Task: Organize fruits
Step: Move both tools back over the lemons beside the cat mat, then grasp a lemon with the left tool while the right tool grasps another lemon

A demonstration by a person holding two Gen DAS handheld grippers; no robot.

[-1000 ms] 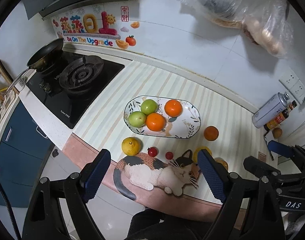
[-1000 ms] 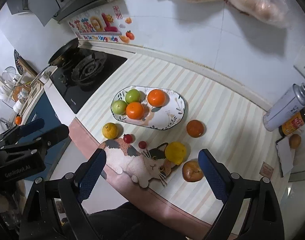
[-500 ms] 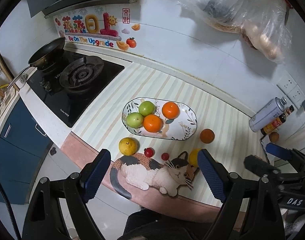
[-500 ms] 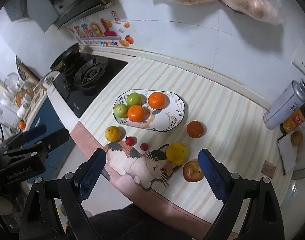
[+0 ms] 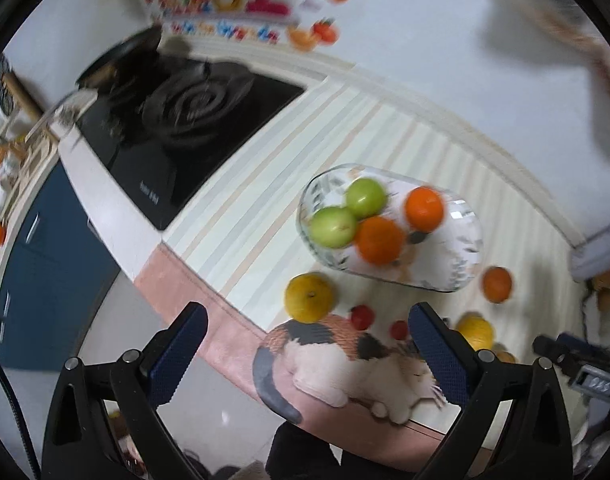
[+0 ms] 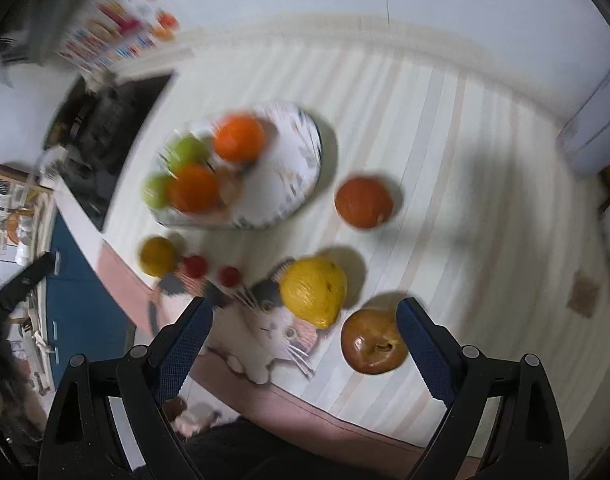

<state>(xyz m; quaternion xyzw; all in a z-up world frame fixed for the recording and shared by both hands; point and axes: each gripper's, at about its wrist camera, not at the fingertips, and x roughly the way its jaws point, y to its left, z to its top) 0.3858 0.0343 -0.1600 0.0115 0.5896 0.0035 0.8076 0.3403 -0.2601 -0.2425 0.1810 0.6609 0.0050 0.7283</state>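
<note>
An oval patterned plate [image 5: 461, 256] [image 6: 301, 168] holds two green fruits and two oranges. Loose on the striped mat lie a yellow citrus [image 5: 310, 297] [image 6: 157, 255], two small red fruits [image 5: 362, 317] [image 6: 195, 266], a lemon [image 6: 314, 291] [image 5: 475, 332], a brown apple [image 6: 374, 340] and an orange [image 6: 363, 201] [image 5: 496, 284]. My left gripper [image 5: 307, 344] hovers above the yellow citrus and the red fruits, its jaws opening with nothing between them. My right gripper [image 6: 305, 336] is open above the lemon and the brown apple.
A cat picture [image 5: 357, 368] marks the mat's front edge, beyond which the counter drops off. A black gas stove [image 5: 185, 120] with a pan lies to the left. A spray can [image 6: 593, 128] stands at the right by the white wall.
Both grippers have dropped toward the counter, so the fruit looks larger and blurred. The left view has slid toward the stove side; the right now sits over the lemon and apple.
</note>
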